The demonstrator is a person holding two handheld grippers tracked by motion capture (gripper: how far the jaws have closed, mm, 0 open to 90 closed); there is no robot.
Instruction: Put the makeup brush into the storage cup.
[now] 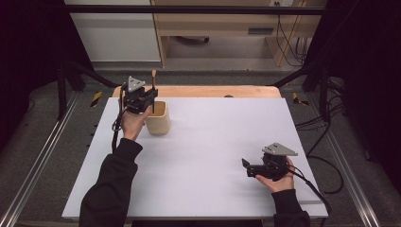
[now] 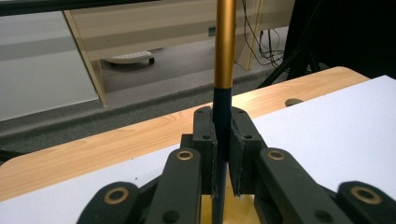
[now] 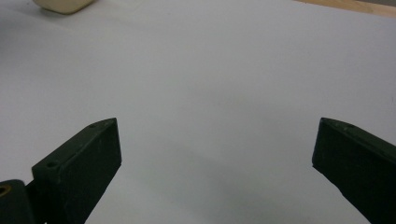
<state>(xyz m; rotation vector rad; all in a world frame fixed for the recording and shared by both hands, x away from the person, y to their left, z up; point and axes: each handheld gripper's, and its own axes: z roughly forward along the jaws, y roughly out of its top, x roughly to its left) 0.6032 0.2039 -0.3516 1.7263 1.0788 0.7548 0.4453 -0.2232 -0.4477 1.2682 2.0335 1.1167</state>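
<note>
At the far left of the white worktop point(image 1: 203, 156), the left gripper point(image 1: 150, 98) hangs over a pale wooden cup point(image 1: 158, 118), its jaws pinching a slim upright stick point(image 1: 153, 84). In the left gripper view the stick point(image 2: 224, 51) is dark where the pads meet it and golden above, running straight up out of the frame, with its lower end going down toward the yellowish inside of the cup. It looks like a light, rigid rod (a brush or utensil handle, though the end cannot be seen), smooth and probably a bit slippery, so a firm pinch on the dark lower section, square across the shaft, seems the right hold; grabbing it high on the glossy part would likely let it swing or slide. The cup looks light enough to tip if the stick is levered against its rim.

Over at the near right, the right gripper point(image 1: 251, 166) rests low on the bare worktop, jaws spread wide with nothing between them, well apart from the cup
</note>
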